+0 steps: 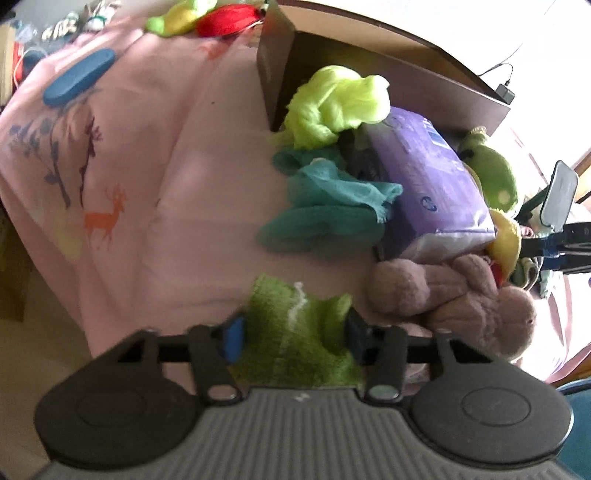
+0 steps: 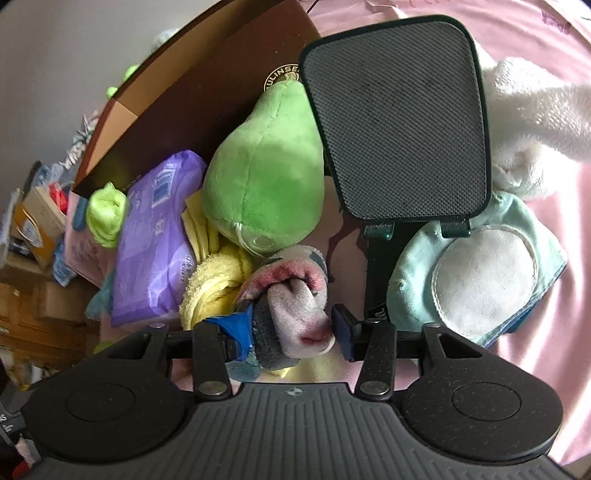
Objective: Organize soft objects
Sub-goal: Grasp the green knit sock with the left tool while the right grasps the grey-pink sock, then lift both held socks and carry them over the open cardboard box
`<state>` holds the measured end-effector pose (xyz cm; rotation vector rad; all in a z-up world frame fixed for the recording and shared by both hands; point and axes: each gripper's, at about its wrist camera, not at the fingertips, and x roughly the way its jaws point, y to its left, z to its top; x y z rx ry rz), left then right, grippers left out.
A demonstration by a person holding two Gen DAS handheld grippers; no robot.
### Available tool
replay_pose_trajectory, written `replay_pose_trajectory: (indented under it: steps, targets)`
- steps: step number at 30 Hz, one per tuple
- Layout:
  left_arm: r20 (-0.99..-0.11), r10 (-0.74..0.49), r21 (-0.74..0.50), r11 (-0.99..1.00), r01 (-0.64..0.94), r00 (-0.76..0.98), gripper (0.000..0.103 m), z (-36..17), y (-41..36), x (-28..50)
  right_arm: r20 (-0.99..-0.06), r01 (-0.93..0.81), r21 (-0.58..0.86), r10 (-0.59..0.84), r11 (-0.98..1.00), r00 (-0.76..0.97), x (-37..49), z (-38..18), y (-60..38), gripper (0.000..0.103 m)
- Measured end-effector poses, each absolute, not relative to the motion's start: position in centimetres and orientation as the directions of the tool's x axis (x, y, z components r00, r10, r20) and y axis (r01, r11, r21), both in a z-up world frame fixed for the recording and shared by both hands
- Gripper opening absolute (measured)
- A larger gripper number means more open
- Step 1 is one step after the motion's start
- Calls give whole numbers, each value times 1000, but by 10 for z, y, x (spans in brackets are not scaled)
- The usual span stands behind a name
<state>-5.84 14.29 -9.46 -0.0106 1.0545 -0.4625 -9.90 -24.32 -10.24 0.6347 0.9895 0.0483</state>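
On the pink bedsheet [image 1: 166,184] my left gripper [image 1: 294,338] is shut on a fuzzy green cloth [image 1: 295,365], which bunches up between the pads. A pile lies beyond it: a teal cloth [image 1: 332,195], a neon-green cloth [image 1: 340,103], a purple soft pack [image 1: 428,177], a mauve plush toy [image 1: 454,295] and a green pear plush [image 1: 491,173]. My right gripper [image 2: 291,330] is shut on a rolled pink-and-grey cloth [image 2: 295,295]. It sits just in front of the pear plush [image 2: 266,166], beside a yellow towel [image 2: 214,280] and the purple pack [image 2: 151,236].
A brown cardboard box [image 1: 280,74] stands open behind the pile. A black mesh stand [image 2: 399,118] rises at the right, over a pale blue padded item [image 2: 480,273] and a white fluffy thing [image 2: 532,118]. A blue oval case [image 1: 77,79] and a red cloth [image 1: 229,18] lie far off.
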Motion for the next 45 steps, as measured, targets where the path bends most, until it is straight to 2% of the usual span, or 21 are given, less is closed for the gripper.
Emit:
replay_pose_trajectory:
  steps: [1, 4, 20, 29, 39, 45]
  targets:
    - [-832, -375, -230, 904, 362, 409, 34, -94, 144, -59, -756, 237, 528, 324, 815, 569, -101, -102, -245, 25]
    - [-821, -391, -241, 898, 368, 416, 30, -87, 150, -60, -744, 217, 529, 325, 821, 584, -108, -98, -247, 22]
    - [-685, -533, -270, 819, 507, 496, 29, -15, 145, -47, -709, 138, 503, 316, 853, 631, -144, -58, -254, 20]
    - [-606, -627, -293, 747, 597, 488, 29, 12, 109, -26, -570, 37, 556, 348, 830, 745, -144, -8, -260, 20]
    - [-455, -653, -230, 743, 628, 605, 29, 72, 65, 28, -444, -60, 564, 364, 824, 819, -121, 37, -275, 20]
    - [-468, -593, -193, 792, 579, 656, 29, 90, 29, 86, -342, -104, 521, 319, 847, 884, -84, 88, -282, 21]
